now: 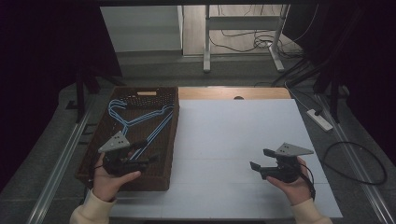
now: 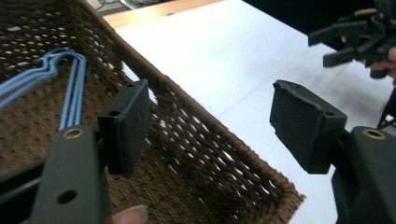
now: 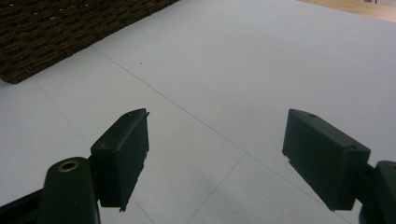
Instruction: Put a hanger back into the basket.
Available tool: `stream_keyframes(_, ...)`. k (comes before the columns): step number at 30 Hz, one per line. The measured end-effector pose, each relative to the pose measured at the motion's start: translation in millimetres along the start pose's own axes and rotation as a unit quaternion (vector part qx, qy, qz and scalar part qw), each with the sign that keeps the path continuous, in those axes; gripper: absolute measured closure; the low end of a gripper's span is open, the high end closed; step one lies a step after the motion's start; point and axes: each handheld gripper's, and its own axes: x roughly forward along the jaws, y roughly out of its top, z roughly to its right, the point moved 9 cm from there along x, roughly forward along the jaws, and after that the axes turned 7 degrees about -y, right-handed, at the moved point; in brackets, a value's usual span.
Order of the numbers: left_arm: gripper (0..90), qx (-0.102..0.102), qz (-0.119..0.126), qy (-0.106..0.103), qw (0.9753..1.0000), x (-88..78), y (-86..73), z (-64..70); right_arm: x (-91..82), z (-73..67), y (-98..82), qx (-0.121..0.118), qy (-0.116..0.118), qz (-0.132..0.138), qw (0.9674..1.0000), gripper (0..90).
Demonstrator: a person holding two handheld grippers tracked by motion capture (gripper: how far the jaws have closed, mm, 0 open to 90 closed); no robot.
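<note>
Several blue wire hangers (image 1: 140, 119) lie in a dark brown woven basket (image 1: 173, 140) on the left of the table. My left gripper (image 1: 147, 152) hovers over the basket's near right part with its jaws pointing right, open and empty. In the left gripper view its pads (image 2: 210, 112) stand wide apart above the basket's wall (image 2: 224, 154), and the hangers (image 2: 70, 79) lie off to the left. My right gripper (image 1: 260, 158) is held over the white sheet at the near right, also open with nothing between its jaws (image 3: 217, 135).
A white sheet (image 1: 233, 135) covers the table to the right of the basket. A strip of wooden tabletop (image 1: 233, 93) shows at the far edge. A corner of the basket (image 3: 56, 28) shows at the upper left of the right gripper view. The right gripper (image 2: 321, 49) appears far off in the left gripper view.
</note>
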Motion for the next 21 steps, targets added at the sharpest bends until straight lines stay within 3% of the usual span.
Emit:
stream_keyframes(7, 29.4, 0.018, -0.005, 0.003, 0.9998, 5.6, -9.3, 7.1, -5.9, 6.5, -2.2, 0.012, -0.004, 0.007, 0.9999, 23.1)
stream_keyframes(21, 29.3, 0.023, -0.002, 0.006, 0.9997, 4.0, -19.7, 10.8, -10.4, 13.5, -2.8, 0.019, -0.009, 0.015, 0.9997, 23.6)
